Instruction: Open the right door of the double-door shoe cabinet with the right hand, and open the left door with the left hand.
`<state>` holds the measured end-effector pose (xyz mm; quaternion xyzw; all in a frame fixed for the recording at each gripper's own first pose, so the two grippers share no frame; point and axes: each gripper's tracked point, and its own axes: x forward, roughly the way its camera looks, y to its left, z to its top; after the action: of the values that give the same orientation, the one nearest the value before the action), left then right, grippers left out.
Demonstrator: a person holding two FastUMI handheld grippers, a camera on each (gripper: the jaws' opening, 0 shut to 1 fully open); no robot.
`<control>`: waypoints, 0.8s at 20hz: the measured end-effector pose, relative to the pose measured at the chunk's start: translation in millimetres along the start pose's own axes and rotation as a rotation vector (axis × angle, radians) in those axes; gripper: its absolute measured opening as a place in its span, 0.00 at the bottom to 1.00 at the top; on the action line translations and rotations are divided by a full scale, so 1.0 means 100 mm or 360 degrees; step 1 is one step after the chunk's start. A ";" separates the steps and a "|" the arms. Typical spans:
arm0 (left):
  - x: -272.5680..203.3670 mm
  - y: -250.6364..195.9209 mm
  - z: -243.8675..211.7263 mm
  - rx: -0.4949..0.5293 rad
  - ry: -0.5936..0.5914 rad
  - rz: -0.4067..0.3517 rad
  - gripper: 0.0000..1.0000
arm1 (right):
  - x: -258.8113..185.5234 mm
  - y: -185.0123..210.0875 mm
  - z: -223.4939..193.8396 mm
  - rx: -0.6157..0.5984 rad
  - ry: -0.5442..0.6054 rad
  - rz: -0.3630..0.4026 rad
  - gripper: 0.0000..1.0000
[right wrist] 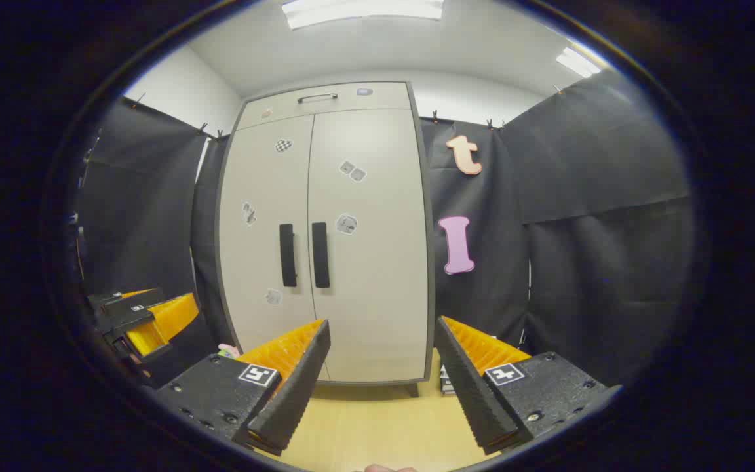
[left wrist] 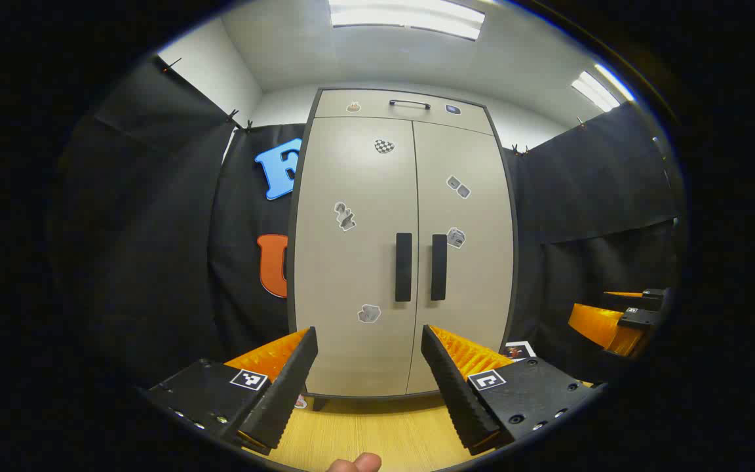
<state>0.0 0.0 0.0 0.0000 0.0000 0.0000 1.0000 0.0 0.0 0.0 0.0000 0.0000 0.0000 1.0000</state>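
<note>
A: What is closest in the left gripper view?

B: A bit of a finger [left wrist: 354,464] peeks in at the very bottom. Just past it is the left gripper [left wrist: 369,341]. Its two fingers are spread wide apart and hold nothing. They point straight ahead, level with the floor.

A: And in the right gripper view?

B: The right gripper [right wrist: 383,331] sits the same way. Its fingers are wide apart too, with nothing between them. It points forward at the cabinet.

A: Can one gripper see the other?

B: Yes. In the left gripper view the right gripper shows far off at the right edge. In the right gripper view the left gripper shows at the left edge. So the two are held side by side, well apart.

A: What is under them?

B: A light wooden floor [left wrist: 377,432].

A: Where is the shoe cabinet [left wrist: 400,249]?

B: It stands farther back, in front of both grippers, against the black cloth wall [left wrist: 154,229]. Neither gripper touches it.

A: Are the doors open?

B: No. The left door [left wrist: 354,262] and the right door [left wrist: 459,262] are both closed. Two dark handles, the left handle [left wrist: 404,267] and the right handle [left wrist: 439,267], stand upright side by side in the middle.

A: Anything else on it?

B: Small stickers [left wrist: 345,216] dot the doors. A top drawer [left wrist: 400,106] with a thin handle sits above them. Ceiling lights [left wrist: 407,16] glow at the very top.
</note>
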 end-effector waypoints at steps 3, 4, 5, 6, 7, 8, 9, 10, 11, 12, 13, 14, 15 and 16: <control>0.00 -0.03 -0.04 -0.0032 0.0019 -0.0014 0.95 | -0.01 0.03 -0.02 0.0003 0.0014 0.0012 1.00; 0.01 -0.04 -0.05 -0.0035 0.0025 -0.0019 0.95 | -0.02 0.03 -0.01 0.0001 0.0009 0.0014 0.96; 0.02 -0.02 -0.05 -0.0031 0.0030 -0.0013 0.95 | -0.02 0.03 0.01 0.0000 -0.0007 0.0010 1.00; 0.02 0.00 -0.05 -0.0021 0.0027 -0.0001 0.95 | -0.02 0.03 0.03 -0.0005 -0.0016 0.0007 1.00; 0.04 0.01 -0.03 -0.0010 0.0020 0.0008 0.95 | 0.00 0.04 0.04 -0.0013 -0.0016 0.0011 0.96; 0.05 0.01 -0.01 -0.0007 0.0009 0.0011 0.95 | 0.01 0.05 0.04 -0.0021 -0.0011 0.0012 1.00; 0.06 -0.02 0.00 -0.0013 0.0002 0.0003 0.95 | 0.02 0.06 0.05 -0.0024 -0.0008 0.0013 1.00; 0.07 -0.04 0.02 -0.0026 -0.0004 -0.0011 0.95 | 0.03 0.05 0.06 -0.0021 -0.0009 0.0012 0.96; 0.09 -0.06 0.03 -0.0033 -0.0007 -0.0015 0.95 | 0.04 0.06 0.07 -0.0016 -0.0010 0.0011 0.96; 0.10 -0.05 0.02 -0.0033 -0.0007 -0.0013 0.95 | 0.05 0.06 0.06 -0.0014 -0.0007 0.0011 0.96; 0.11 -0.03 0.02 -0.0028 -0.0006 -0.0010 0.95 | 0.06 0.06 0.05 -0.0016 -0.0003 0.0009 0.96; 0.13 -0.03 0.01 -0.0021 0.0000 -0.0009 0.95 | 0.06 0.05 0.05 -0.0018 0.0000 0.0002 1.00; 0.14 -0.02 0.01 -0.0012 0.0009 -0.0007 0.95 | 0.06 0.05 0.05 -0.0018 0.0001 -0.0007 1.00; 0.15 -0.01 0.00 -0.0004 0.0013 -0.0001 0.95 | 0.07 0.05 0.05 -0.0017 -0.0002 -0.0011 1.00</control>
<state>14.9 -0.8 0.2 -0.0014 0.0040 -0.0004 1.0000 7.0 4.7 5.2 -0.0053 -0.0007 -0.0036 1.0000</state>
